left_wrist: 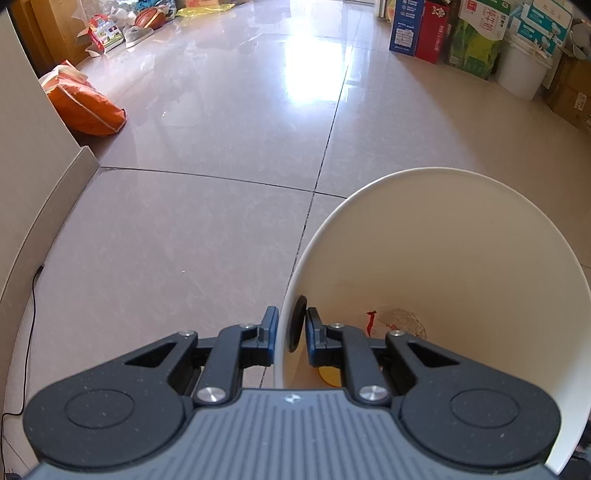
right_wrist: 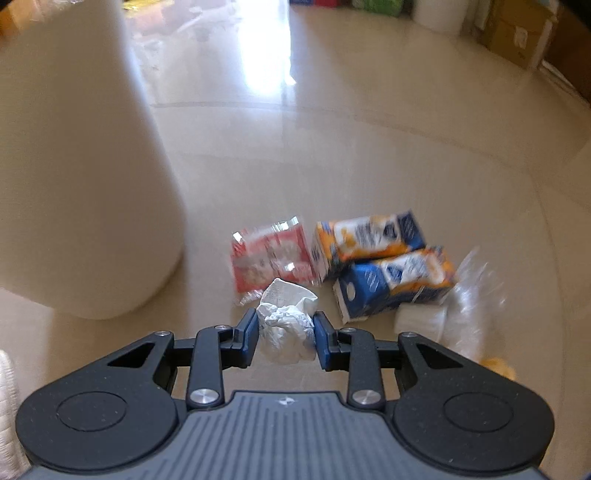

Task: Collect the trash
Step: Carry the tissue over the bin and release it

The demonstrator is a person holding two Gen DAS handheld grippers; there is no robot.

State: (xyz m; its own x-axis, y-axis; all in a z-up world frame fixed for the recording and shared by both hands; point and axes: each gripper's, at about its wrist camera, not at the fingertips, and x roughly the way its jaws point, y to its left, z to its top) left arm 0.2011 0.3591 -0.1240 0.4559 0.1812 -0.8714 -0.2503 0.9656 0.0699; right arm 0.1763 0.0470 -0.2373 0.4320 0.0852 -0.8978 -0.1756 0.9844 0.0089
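A lived-in home, by the look of it: a glossy tiled floor (left_wrist: pixel 229 155) with a basketball (left_wrist: pixel 149 17) and slippers (left_wrist: pixel 137 35) along one wall. Cardboard grocery boxes (left_wrist: pixel 421 29) and a white bucket (left_wrist: pixel 521 70) are stacked against the other.

The floor (left_wrist: pixel 221 147) is glossy polished tile. The bin (left_wrist: pixel 461 258) looks like smooth, matt cream plastic. Crumpled white paper (right_wrist: pixel 284 321) is rough and creased; the red wrapper (right_wrist: pixel 269 254) is shiny film, and the cartons (right_wrist: pixel 369 236) are printed card.
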